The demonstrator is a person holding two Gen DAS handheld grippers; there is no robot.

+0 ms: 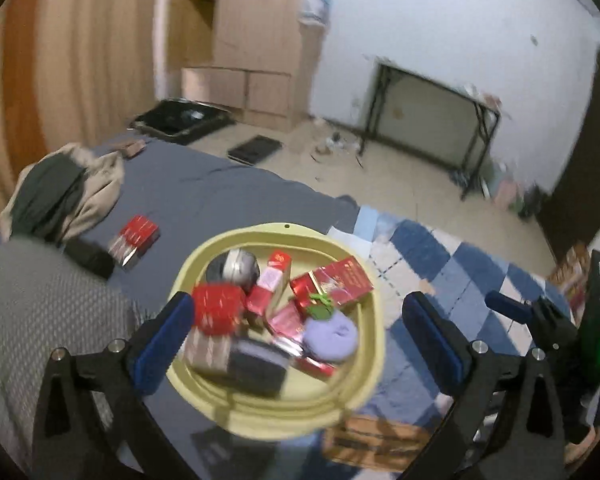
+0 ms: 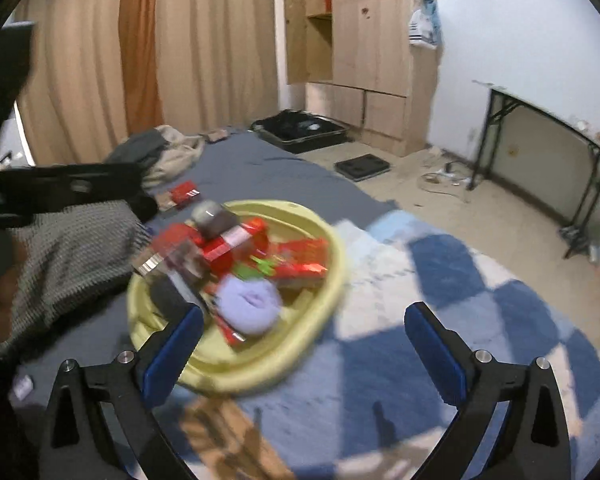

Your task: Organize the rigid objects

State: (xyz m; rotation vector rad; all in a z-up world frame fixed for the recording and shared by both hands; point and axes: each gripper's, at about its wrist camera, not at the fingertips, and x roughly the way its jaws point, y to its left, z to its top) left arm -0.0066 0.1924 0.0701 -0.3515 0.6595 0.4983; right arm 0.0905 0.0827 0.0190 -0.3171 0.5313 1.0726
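Note:
A yellow basin [image 1: 284,229] [image 2: 284,206] sits on the bed, filled with several red boxes, the largest [image 1: 336,280] at its right. Also inside are a silver-grey round thing [image 1: 234,268] [image 2: 212,218], a purple round item [image 1: 332,338] [image 2: 248,306] and a dark box [image 1: 256,364]. One more red box [image 1: 134,240] [image 2: 184,194] lies on the grey sheet, left of the basin. My left gripper [image 1: 299,304] hangs open above the basin, nothing between its blue pads. My right gripper [image 2: 304,312] is open and empty, above the basin's right rim and the blanket.
Crumpled clothes [image 1: 64,188] and a grey knitted fabric [image 1: 32,312] lie left of the basin. A blue checkered blanket [image 1: 440,264] covers the bed's right side. A brown box [image 1: 372,436] [image 2: 220,428] lies near me. An open suitcase [image 2: 300,130], wardrobe and black folding table [image 2: 540,152] stand beyond.

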